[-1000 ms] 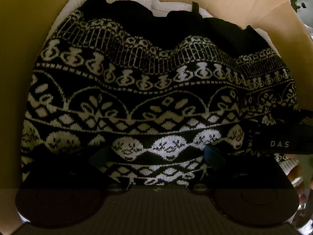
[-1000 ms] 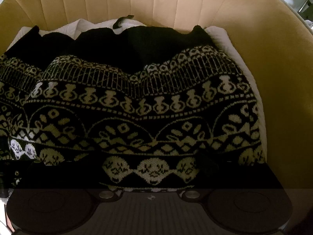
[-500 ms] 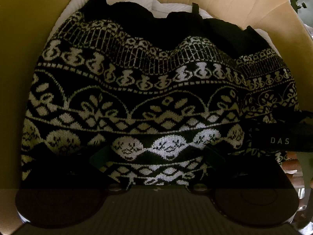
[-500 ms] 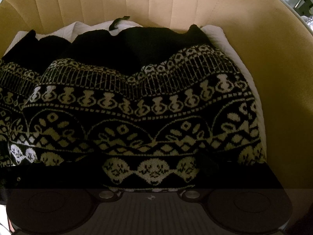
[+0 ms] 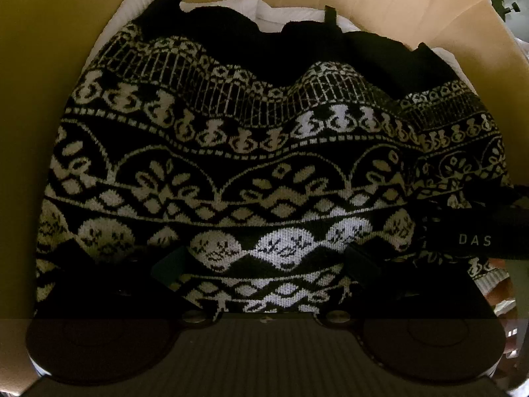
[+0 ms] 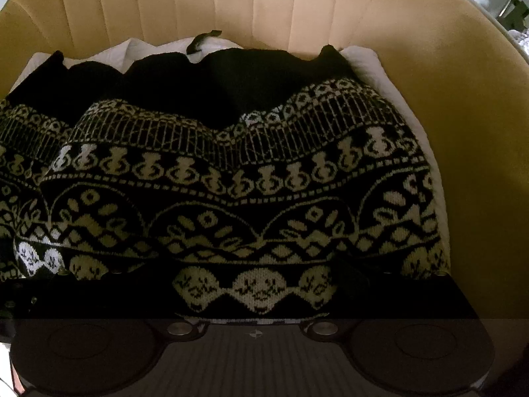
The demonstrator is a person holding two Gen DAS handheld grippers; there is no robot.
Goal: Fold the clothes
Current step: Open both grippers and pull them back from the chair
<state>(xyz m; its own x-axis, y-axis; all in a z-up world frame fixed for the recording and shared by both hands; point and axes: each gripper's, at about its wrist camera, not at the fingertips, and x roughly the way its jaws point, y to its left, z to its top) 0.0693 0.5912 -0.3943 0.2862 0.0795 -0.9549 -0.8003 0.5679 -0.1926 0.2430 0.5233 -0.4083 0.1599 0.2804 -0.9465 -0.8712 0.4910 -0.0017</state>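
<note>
Our left gripper has its jaws spread wide, one dark finger on each side of the patterned band at the near edge of the black-and-cream knitted sweater; the fingers lie low against the knit, but nothing is pinched between them. Our right gripper shows the same: jaws wide apart over the sweater's near hem, with the fabric lying loose in the gap, and we cannot tell whether the fingertips press on it. In the left wrist view the right gripper's dark body, lettered "DAS", sits just beside the sweater's right edge. The sweater lies spread across the seat of a mustard-yellow armchair with a channelled back, its plain black upper part towards the backrest and the patterned bands towards us. Beneath it a white garment shows along the far edge and both sides, with a small dark loop resting on top of it.
</note>
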